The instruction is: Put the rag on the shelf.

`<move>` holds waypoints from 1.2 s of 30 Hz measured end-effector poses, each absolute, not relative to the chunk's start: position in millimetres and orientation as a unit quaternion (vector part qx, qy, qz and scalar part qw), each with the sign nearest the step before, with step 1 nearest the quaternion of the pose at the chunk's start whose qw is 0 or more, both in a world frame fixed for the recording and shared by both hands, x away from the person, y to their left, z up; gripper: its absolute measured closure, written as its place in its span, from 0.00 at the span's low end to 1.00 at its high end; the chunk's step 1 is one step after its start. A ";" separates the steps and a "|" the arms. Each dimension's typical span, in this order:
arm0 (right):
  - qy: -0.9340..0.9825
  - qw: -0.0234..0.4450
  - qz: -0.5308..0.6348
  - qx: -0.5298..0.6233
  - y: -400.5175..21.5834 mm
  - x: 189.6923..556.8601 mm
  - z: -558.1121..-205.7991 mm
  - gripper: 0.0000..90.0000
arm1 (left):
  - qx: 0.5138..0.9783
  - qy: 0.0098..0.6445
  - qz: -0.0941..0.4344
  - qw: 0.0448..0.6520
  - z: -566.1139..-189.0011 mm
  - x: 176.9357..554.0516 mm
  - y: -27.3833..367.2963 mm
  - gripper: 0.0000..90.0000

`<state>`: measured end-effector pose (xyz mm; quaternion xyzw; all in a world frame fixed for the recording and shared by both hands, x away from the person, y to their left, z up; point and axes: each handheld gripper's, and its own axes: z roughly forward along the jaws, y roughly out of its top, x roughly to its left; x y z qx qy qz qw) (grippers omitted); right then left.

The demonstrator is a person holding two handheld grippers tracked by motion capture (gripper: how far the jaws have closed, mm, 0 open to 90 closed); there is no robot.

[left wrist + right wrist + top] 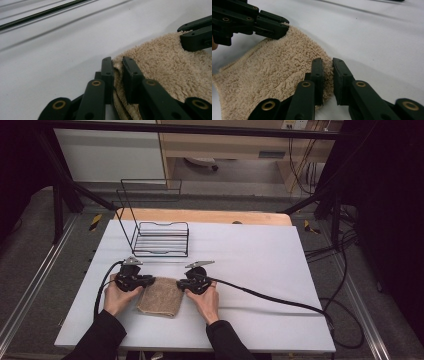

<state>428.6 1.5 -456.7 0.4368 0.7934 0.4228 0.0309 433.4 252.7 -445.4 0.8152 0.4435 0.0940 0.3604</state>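
1. Holding the beige towel (161, 296) by its two far corners, I have my left gripper (150, 281) clamped on the corner toward the left of the high view and my right gripper (179, 284) clamped on the corner toward the right.
2. My left gripper view shows the jaws drawn close together with a fold of terry pinched between the pads; the towel (172, 67) spreads out to the right of them, and my other gripper sits at the upper right of that frame.
3. My right gripper view shows the same: jaws nearly together, the towel's edge squeezed between them, the cloth (274, 75) running off to the lower left, and my left gripper (283, 27) biting the opposite corner at the upper left.
4. The towel lies in the lower middle of the high view on the white table (260, 260), already folded into a small thick rectangle, flat between my hands.
5. I judge the grasping as finished: both corners are secured.
6. What remains, as I read it, is lifting or folding the cloth, and perhaps carrying it to the black wire rack (161, 239) standing above and left of centre, which holds nothing yet.
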 end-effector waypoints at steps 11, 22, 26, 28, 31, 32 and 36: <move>0.790 0.036 0.442 0.423 -0.8 424.4 -446.4 0.93 | 0.803 0.446 0.086 0.386 -438.7 430.5 260.0 0.94; 0.789 0.055 0.474 0.388 -5.0 412.5 -429.1 0.94 | 0.787 0.427 0.113 0.430 -419.1 411.0 267.0 0.94; 0.787 0.061 0.486 0.374 -6.4 408.2 -423.8 0.94 | 0.784 0.423 0.118 0.438 -414.0 405.5 268.9 0.94; 0.786 0.061 0.492 0.370 -6.9 406.6 -421.3 0.94 | 0.780 0.421 0.120 0.446 -410.7 402.0 270.5 0.95; 0.783 0.066 0.500 0.365 -7.9 404.9 -417.4 0.94 | 0.777 0.416 0.127 0.455 -404.6 396.9 271.8 0.95; 0.782 0.067 0.501 0.364 -8.5 404.1 -415.5 0.94 | 0.777 0.413 0.132 0.457 -402.3 395.5 272.4 0.95; 0.777 0.075 0.514 0.355 -11.0 401.7 -408.0 0.95 | 0.770 0.407 0.134 0.473 -394.5 390.5 272.8 0.95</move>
